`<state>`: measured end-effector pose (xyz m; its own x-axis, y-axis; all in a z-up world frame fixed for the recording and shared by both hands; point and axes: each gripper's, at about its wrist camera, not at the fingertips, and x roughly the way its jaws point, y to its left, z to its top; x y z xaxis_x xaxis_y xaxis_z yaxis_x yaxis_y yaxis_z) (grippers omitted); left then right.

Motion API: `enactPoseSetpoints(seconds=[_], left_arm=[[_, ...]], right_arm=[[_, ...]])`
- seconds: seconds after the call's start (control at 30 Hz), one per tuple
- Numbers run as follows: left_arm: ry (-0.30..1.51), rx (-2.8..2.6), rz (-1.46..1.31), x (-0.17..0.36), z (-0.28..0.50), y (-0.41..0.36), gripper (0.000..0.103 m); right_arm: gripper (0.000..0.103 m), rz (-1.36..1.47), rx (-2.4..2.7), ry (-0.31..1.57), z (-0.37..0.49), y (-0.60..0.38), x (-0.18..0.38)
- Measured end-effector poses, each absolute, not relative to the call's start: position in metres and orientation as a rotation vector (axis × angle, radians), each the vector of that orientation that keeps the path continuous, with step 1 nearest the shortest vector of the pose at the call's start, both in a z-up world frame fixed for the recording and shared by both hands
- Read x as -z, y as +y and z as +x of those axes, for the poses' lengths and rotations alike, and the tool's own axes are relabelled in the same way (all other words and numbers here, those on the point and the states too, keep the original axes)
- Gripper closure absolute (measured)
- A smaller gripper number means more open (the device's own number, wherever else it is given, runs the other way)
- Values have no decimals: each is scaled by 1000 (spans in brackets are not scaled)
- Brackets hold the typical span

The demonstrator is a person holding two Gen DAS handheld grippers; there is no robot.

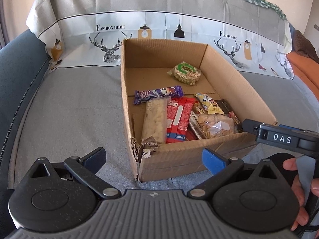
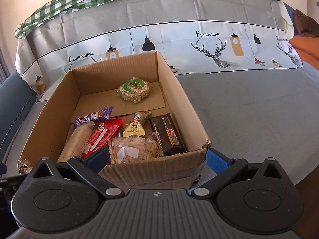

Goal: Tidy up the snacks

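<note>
box [image 2: 111, 73] holds snacks [image 2: 131, 149] | just beyond both wide-apart jaws

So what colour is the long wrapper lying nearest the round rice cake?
Purple wrapper, clearest in the left wrist view.

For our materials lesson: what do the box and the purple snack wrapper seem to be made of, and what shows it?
Box: corrugated cardboard, matte brown; ribbed walls and a torn, frayed corner show it.
Purple snack wrapper: probably thin plastic film, glossy; it shines, and its ends are crimped and crinkled.
</note>
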<state>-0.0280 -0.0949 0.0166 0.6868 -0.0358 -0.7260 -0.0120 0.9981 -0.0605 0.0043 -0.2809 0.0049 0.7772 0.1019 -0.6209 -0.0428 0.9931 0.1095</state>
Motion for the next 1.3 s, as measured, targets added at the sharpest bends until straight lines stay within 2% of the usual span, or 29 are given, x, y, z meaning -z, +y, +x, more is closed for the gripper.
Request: enactPoseSetpoints(seconds=[1.3], left_arm=[[802, 38, -28, -14, -28, -103, 0]], right_arm=[[1, 84, -80, 675, 5, -280, -4]])
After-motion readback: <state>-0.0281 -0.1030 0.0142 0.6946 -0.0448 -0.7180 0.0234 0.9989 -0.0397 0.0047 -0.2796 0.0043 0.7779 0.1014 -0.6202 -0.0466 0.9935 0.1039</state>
